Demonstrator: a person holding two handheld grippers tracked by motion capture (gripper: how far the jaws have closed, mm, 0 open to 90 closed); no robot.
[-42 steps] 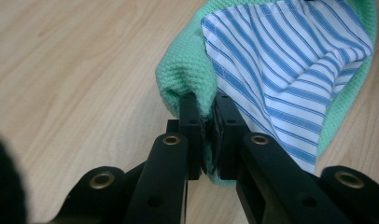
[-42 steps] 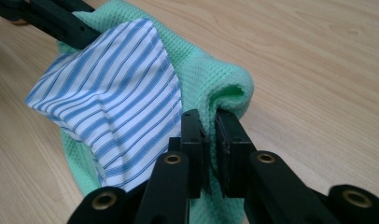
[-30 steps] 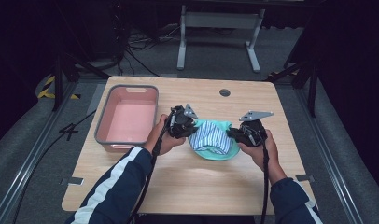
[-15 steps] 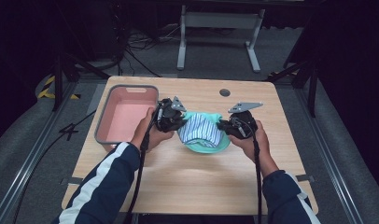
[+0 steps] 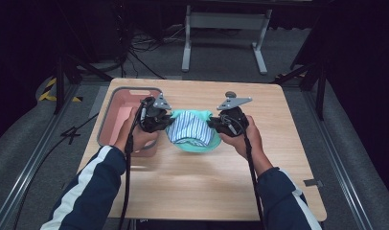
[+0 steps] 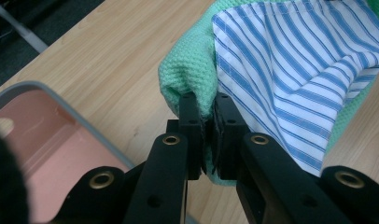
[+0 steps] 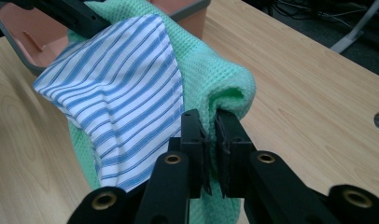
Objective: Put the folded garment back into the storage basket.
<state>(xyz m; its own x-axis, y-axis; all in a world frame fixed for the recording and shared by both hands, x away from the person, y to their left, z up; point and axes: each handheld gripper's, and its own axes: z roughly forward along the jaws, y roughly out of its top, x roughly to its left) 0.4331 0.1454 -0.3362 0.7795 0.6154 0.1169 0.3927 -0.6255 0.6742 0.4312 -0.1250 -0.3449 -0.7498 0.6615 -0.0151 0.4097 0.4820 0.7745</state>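
Wooden surface point(image 5: 192, 187) fills the middle of the high view, dark floor around it. At its centre hangs a green waffle cloth point(image 5: 202, 143) with a blue-striped cloth point(image 5: 190, 128) bundled on it, both lifted between the two tools. Left tool point(image 5: 165, 120) is clamped on the green cloth's left fold, right tool point(image 5: 212, 123) on its right fold. Just left of the bundle sits a pink bin point(image 5: 117, 125). Judging by this, the pickup is done; carrying the bundle over the bin and letting go remain.
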